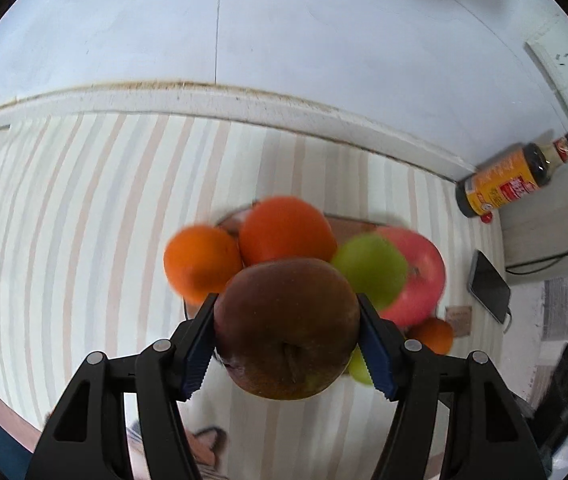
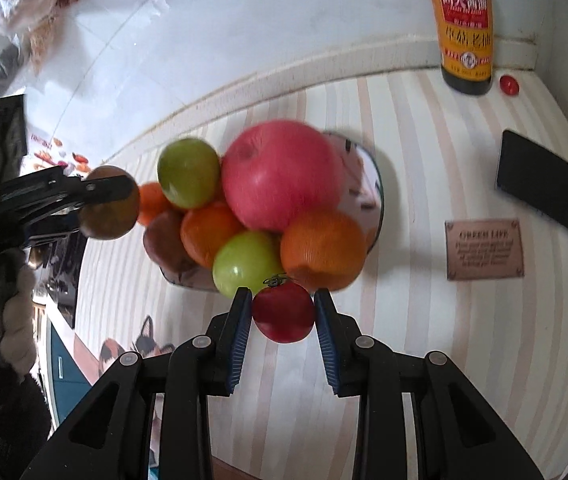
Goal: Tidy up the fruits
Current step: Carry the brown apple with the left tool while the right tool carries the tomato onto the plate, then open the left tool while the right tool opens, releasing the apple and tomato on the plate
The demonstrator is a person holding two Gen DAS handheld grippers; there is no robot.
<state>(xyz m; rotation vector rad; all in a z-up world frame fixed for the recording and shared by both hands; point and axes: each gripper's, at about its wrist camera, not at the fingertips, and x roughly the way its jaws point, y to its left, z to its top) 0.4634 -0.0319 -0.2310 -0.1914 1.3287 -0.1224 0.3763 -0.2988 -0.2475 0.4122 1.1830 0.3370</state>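
My left gripper (image 1: 287, 330) is shut on a dark brown-red apple (image 1: 288, 326) and holds it above the near side of the fruit plate (image 2: 376, 184). In the right wrist view the same gripper (image 2: 95, 200) and apple (image 2: 113, 220) show at the plate's left. My right gripper (image 2: 283, 312) is shut on a small red tomato (image 2: 283, 312) at the plate's near edge. The plate holds a pile: a big pink-red apple (image 2: 279, 172), green apples (image 2: 187, 172), oranges (image 2: 322, 250) and a brown fruit (image 2: 163, 242).
A striped cloth (image 2: 424, 320) covers the table. A soy sauce bottle (image 2: 464, 24) and a small red cap (image 2: 508, 85) stand at the back right by the wall. A black phone (image 2: 548, 188) and a brown label patch (image 2: 484, 250) lie right of the plate.
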